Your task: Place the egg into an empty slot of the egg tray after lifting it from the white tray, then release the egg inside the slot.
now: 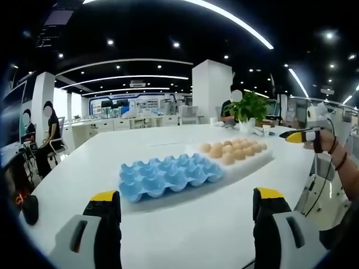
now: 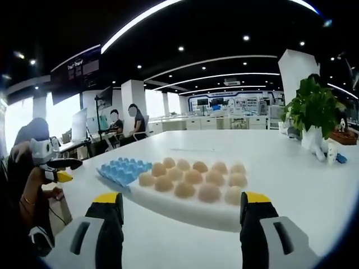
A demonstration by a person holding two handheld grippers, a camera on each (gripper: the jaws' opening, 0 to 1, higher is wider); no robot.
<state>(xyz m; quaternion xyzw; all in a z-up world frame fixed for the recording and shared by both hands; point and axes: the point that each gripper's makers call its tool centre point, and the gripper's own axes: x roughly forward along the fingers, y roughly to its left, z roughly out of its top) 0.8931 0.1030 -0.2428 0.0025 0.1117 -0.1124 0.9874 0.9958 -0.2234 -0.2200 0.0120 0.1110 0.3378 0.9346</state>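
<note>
- Step: pre-grasp, I judge; no egg lifted yet.
- Both tools spread wide, holding nothing: left tool point(image 1: 186, 204), right tool point(image 2: 183, 207).
- Eggs point(image 2: 193, 176) sit on the white tray point(image 2: 185, 210), mid-bench, just ahead of your right tool.
- Blue egg tray point(image 1: 168, 176) touches its far end, all slots empty.
- Next: close your right tool gently on a near egg.
</note>
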